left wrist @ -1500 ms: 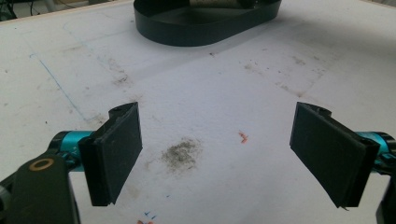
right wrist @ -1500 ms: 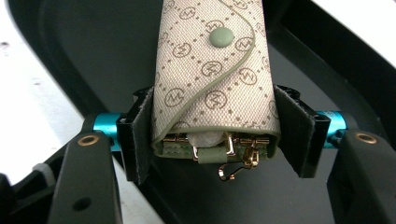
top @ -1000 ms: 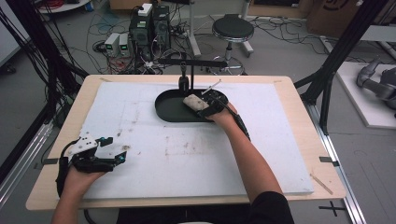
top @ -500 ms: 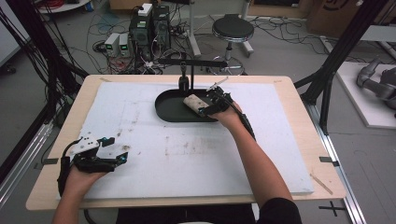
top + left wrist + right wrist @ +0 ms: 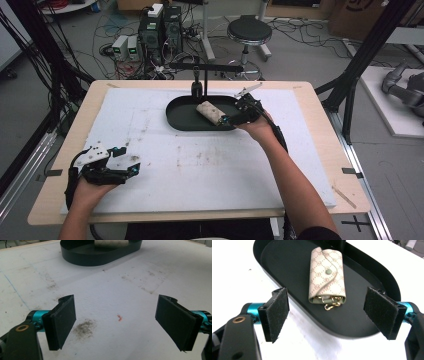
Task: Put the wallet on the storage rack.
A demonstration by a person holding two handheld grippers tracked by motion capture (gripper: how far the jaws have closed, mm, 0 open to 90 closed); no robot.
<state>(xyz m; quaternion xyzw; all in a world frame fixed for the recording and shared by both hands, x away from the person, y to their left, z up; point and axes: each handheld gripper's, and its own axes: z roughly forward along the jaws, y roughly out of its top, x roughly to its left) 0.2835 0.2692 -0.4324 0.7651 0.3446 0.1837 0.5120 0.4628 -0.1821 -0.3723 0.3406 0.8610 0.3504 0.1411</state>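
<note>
Right gripper view: black oval tray holding a cream monogrammed key pouch, gold clips at its near end; right gripper fingers spread apart, just short of the pouch. Left gripper fingers likewise apart above the stained white mat. Wooden desk; stool and cables behind.

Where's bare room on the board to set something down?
Free: the wide white board between the left gripper and the black tray, and its far-left part. Crowded: the tray's right end, where the key pouch lies and the right gripper hovers, open.
</note>
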